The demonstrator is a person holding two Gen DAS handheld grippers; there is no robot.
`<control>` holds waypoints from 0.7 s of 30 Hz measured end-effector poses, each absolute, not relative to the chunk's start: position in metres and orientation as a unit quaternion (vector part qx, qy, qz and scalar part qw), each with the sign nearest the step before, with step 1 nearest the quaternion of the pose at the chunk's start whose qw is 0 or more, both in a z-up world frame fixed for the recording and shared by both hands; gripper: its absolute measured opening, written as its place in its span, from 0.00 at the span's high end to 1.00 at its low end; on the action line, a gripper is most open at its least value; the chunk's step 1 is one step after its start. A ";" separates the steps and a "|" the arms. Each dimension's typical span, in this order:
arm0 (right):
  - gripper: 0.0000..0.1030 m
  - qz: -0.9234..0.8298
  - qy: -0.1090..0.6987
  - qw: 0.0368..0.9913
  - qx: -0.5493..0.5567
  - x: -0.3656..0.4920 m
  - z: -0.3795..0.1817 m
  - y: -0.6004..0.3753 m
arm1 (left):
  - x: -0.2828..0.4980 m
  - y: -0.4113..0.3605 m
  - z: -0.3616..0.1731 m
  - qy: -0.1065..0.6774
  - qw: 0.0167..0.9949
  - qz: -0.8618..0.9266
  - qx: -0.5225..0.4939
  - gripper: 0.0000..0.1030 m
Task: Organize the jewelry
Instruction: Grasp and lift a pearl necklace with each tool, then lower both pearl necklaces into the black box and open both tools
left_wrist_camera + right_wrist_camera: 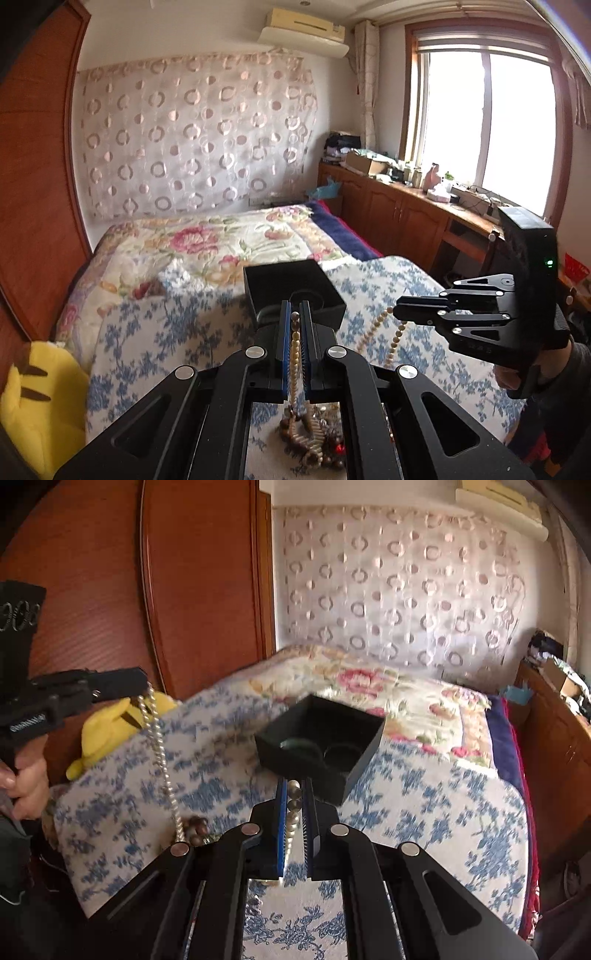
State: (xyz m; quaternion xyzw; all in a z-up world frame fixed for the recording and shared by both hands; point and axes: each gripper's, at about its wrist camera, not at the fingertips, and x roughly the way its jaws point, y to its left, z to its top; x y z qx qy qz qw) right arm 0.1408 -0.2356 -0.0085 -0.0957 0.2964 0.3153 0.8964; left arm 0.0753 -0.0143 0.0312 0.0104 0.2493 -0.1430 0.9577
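Both my grippers are clamped on the same pearl necklace [294,343], held above the bed [155,317]. Left gripper [295,314]: the blue-padded fingers [283,332] are closed to a narrow slot, with the bead strand running straight down between them. Right gripper [294,794]: same, clenched on a short run of beads, 1 darker bead among the pale ones.

In the left view the right gripper comes in from the right side, and a loop of beads [384,332] hangs from its tip. In the right view the left gripper [142,681] sits at far left with the strand [162,760] dropping from it to the bedspread.

Below the left gripper a pile of other jewelry [317,439] lies on the blue-floral bedspread: brown beads, something gold, a red spot. Probably bracelets; too tangled to tell.

A black open box [321,738] sits on the bed just ahead of both grippers, with 2 round recesses visible inside. The necklace is outside it.

A yellow plush toy [40,402] lies at the bed's edge by the wooden wardrobe [207,572].
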 end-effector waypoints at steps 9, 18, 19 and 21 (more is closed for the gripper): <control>0.92 0.320 0.255 0.908 -0.092 0.135 0.033 -0.235 | 0.084 -0.019 0.059 0.224 0.963 -0.146 0.019 0.96; 0.92 0.320 0.232 0.914 -0.092 0.143 0.058 -0.237 | 0.093 -0.020 0.068 0.214 0.966 -0.144 0.022 0.96; 0.92 0.321 0.231 0.914 -0.091 0.144 0.059 -0.237 | 0.093 -0.019 0.068 0.214 0.966 -0.144 0.022 0.96; 0.92 0.320 0.228 0.915 -0.091 0.146 0.062 -0.236 | 0.096 -0.019 0.068 0.216 0.965 -0.145 0.022 0.96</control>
